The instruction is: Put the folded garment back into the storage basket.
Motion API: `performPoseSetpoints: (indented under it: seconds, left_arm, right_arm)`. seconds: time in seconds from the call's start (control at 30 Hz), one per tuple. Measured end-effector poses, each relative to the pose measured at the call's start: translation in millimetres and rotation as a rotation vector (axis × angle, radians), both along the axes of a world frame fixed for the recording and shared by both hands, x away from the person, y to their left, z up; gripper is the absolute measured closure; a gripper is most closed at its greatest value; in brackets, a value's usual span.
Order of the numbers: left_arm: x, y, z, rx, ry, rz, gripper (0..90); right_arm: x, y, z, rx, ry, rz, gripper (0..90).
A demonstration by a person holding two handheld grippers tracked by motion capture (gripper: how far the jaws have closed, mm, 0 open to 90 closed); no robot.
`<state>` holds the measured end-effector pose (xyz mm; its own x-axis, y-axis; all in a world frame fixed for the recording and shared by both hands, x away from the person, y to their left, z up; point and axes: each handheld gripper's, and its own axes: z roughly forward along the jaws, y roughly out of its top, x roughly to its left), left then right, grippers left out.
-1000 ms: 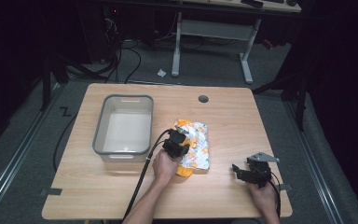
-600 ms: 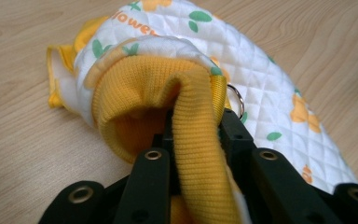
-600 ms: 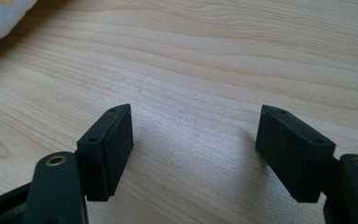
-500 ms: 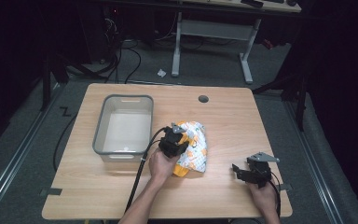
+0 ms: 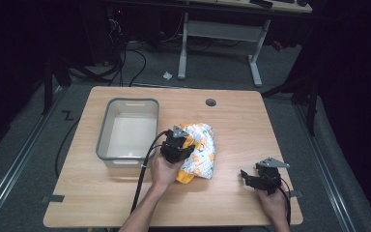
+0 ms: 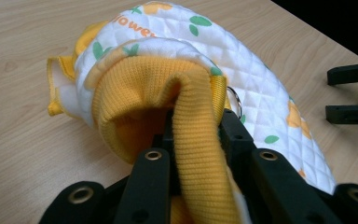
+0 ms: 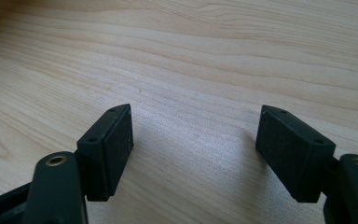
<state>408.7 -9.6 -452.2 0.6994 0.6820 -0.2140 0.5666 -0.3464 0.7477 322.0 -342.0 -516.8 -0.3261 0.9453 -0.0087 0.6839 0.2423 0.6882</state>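
The left hand-held gripper (image 6: pixel 193 154) is clamped on the yellow ribbed cuff of the quilted garment (image 5: pixel 200 150), which lies bunched at the counter (image 5: pixel 251 121) middle, just right of the grey bin (image 5: pixel 128 128). The pinch takes only a fold of knit; it could slip out, or the hanging bulk could snag the bin's rim. The right hand-held gripper (image 7: pixel 196 154) rests open at the near right.
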Motion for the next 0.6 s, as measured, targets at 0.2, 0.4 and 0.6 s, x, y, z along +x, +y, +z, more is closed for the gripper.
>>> performPoseSetpoints:
  seconds: [0.2, 0.4, 0.6]
  left_arm:
    - [-2.6, 6.6, 6.6, -0.020, -0.010, 0.002, 75.7]
    - [-3.8, 10.0, 17.2, -0.025, -0.024, -0.008, 75.7]
    - [-3.9, 14.2, 22.8, -0.047, -0.021, -0.017, 75.7]
  right_arm:
    - [0.0, 0.1, 0.0, 0.001, 0.001, -0.001, 27.8]
    - [0.0, 0.1, 0.0, 0.001, 0.001, -0.001, 27.8]
    - [-0.1, 0.1, 0.1, 0.001, 0.001, 0.001, 27.8]
